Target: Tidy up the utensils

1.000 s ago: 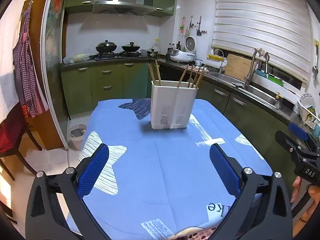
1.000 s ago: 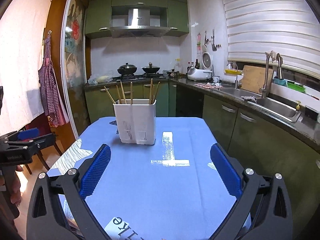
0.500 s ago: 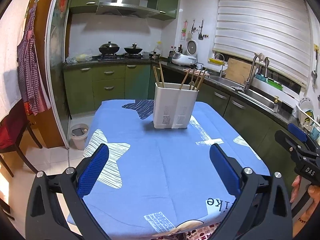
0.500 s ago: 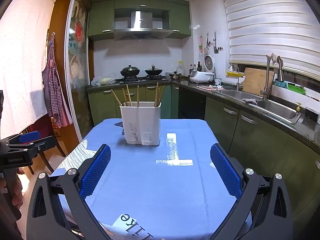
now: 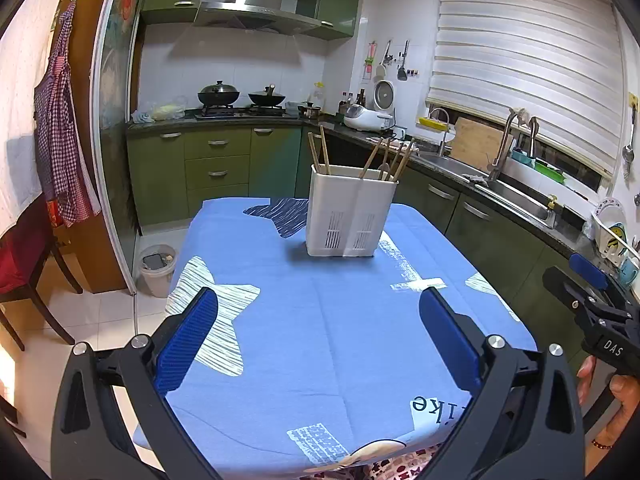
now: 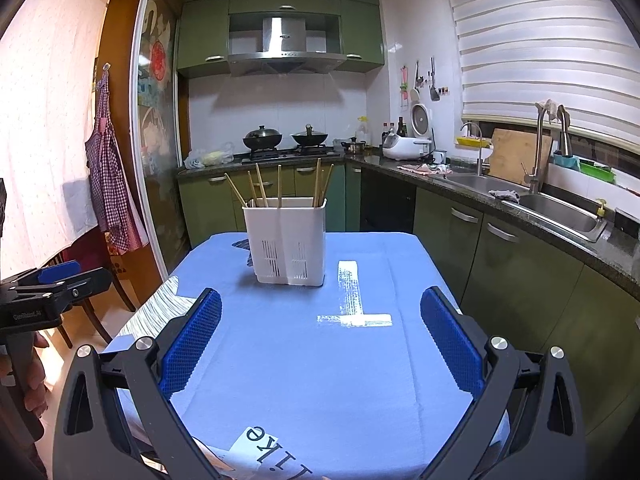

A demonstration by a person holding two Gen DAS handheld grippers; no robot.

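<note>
A white two-compartment utensil holder point(image 5: 347, 212) stands upright at the far end of the blue-clothed table point(image 5: 328, 320); it also shows in the right wrist view point(image 6: 286, 240). Several wooden chopsticks point(image 5: 384, 158) stick up from it, seen too in the right wrist view point(image 6: 276, 186). My left gripper point(image 5: 318, 336) is open and empty, held above the table's near end. My right gripper point(image 6: 320, 340) is open and empty, also near the front edge. Each gripper appears at the edge of the other's view: the right point(image 5: 588, 304) and the left point(image 6: 52, 288).
Green cabinets and a counter with a sink point(image 6: 560, 208) run along the right. A stove with two woks point(image 5: 240, 98) is at the back. A waste bin point(image 5: 157, 268) and a dark chair point(image 5: 28, 264) stand left of the table.
Both grippers have drawn back and risen a little from the holder, so more of the table's near end shows. Both stay open and empty.
</note>
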